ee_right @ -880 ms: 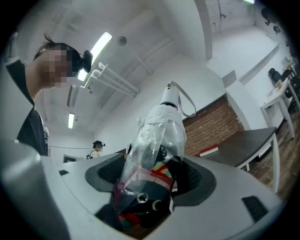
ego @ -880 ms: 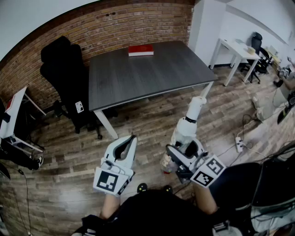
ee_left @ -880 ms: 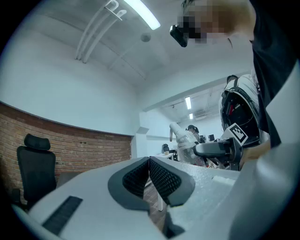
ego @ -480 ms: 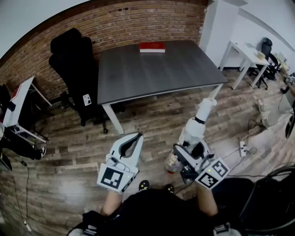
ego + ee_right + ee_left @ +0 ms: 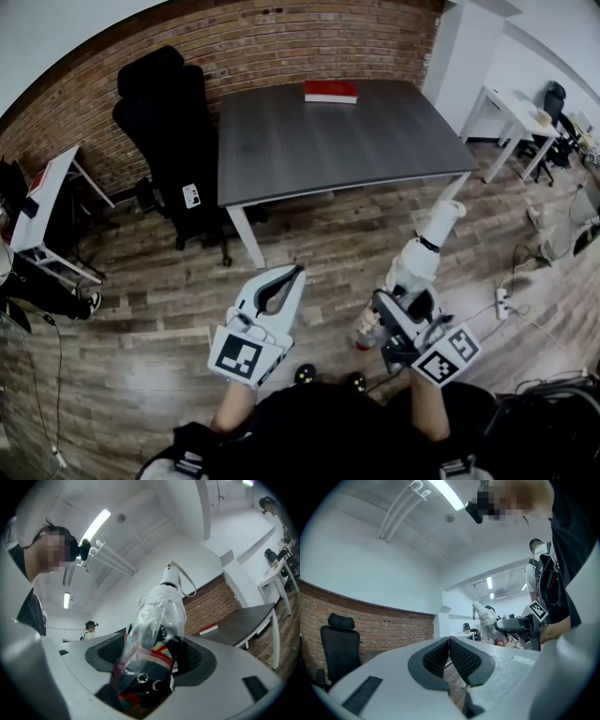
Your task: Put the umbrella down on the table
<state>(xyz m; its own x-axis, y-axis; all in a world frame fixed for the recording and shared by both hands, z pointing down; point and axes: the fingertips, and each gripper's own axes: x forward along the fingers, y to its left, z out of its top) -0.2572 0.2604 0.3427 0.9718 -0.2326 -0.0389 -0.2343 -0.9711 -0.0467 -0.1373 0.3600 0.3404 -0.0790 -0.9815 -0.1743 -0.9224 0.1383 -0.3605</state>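
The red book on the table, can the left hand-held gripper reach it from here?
Probably not yet. The left hand-held gripper hangs over the wooden floor, short of the table, and the red book lies at its far edge. Nothing blocks the way; the person would need to step closer.

The umbrella [image 5: 419,265] is folded short, white at its handle end with a thin wrist loop, its canopy (bright stripes on dark cloth) bunched inside a clear plastic sleeve. It is clamped between the jaws of the right gripper [image 5: 394,314], handle end pointing forward and slightly up, over the wooden floor, short of the dark grey tabletop [image 5: 319,141]
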